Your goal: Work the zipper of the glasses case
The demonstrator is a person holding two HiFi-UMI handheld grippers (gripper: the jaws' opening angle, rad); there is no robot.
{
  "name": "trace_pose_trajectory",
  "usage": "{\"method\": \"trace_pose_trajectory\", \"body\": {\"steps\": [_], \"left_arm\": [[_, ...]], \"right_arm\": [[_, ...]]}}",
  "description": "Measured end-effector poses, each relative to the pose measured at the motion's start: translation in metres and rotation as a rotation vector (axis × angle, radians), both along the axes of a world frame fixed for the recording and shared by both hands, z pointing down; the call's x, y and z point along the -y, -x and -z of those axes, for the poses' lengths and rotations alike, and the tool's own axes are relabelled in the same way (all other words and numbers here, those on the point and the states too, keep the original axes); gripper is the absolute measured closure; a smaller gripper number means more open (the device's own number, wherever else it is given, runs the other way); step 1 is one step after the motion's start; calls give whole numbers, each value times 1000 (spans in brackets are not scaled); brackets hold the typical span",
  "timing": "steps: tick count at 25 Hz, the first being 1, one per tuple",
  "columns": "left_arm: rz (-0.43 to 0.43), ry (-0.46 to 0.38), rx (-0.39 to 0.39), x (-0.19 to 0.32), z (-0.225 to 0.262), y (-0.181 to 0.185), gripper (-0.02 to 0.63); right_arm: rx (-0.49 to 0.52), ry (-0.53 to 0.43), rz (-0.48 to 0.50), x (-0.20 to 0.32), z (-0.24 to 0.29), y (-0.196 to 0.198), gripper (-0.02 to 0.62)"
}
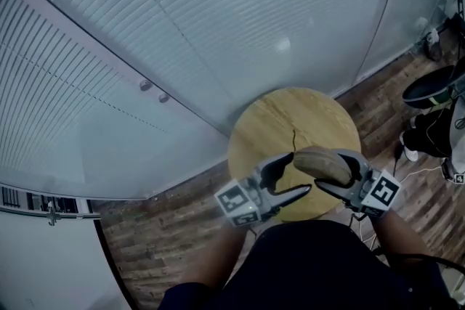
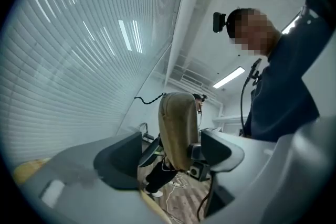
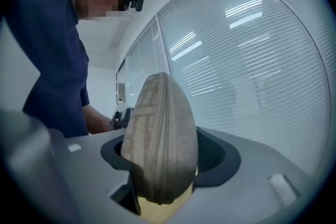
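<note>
Right tool [image 1: 333, 172]: I am clamping it across the middle of the glasses case [image 3: 161, 128], both pads pressing on its tan fabric sides
Glasses case: it is standing on end between the right jaws in the right gripper view, and lying over the near part of the worktop [image 1: 290, 120] in the head view
Zipper [image 3: 160, 149]: it is running down the case edge that is facing the right tool's camera; I cannot tell where the slider is sitting
Left tool [image 1: 296, 172]: I am holding it wide open, its jaws reaching around the case's free end; one jaw is standing clear, the other is sitting just beside the fabric
Marker cubes: one is riding on each tool, left [image 1: 236, 201] and right [image 1: 383, 192]
Worktop: round, pale wood, standing on a plank floor [image 1: 167, 229] beside a glass wall with blinds [image 1: 182, 47]
</note>
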State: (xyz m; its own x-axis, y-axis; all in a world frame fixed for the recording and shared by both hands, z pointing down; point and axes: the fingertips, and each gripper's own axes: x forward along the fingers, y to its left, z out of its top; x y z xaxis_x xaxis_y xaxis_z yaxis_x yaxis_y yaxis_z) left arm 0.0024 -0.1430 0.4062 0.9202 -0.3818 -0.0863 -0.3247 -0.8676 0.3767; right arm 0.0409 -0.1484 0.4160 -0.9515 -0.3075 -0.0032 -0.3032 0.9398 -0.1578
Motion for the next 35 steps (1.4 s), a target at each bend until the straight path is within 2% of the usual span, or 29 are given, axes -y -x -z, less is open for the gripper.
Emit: {"method": "trace_pose_trajectory", "body": {"steps": [5,10,19,26,30,32,33,35], "left_arm": [[-109,-72,-39,-8,32,-14,247],[-171,-88,-49,-13,43,-20,252],[-149,-125,-63,3,44,-19,282],[-173,-222,-4,3,52,-35,287],[-164,-201,-9,5,56,-36,288],[-181,-174,19,5,56,-33,289],[-193,-175,41,4,57,-33,290],[-203,-188,67,2,61,-35,291]], "right_arm": [[23,-50,48,-9,21,8,299],[52,-44,98,-18,29,18,299],[61,-46,121,-6,21,30,299],[98,-37,186,-9,28,41,299],[156,-2,202,-8,31,44,299],[196,22,200,-9,40,47,295],[197,24,191,-9,44,49,291],[137,-15,176,-12,44,52,287]]}}
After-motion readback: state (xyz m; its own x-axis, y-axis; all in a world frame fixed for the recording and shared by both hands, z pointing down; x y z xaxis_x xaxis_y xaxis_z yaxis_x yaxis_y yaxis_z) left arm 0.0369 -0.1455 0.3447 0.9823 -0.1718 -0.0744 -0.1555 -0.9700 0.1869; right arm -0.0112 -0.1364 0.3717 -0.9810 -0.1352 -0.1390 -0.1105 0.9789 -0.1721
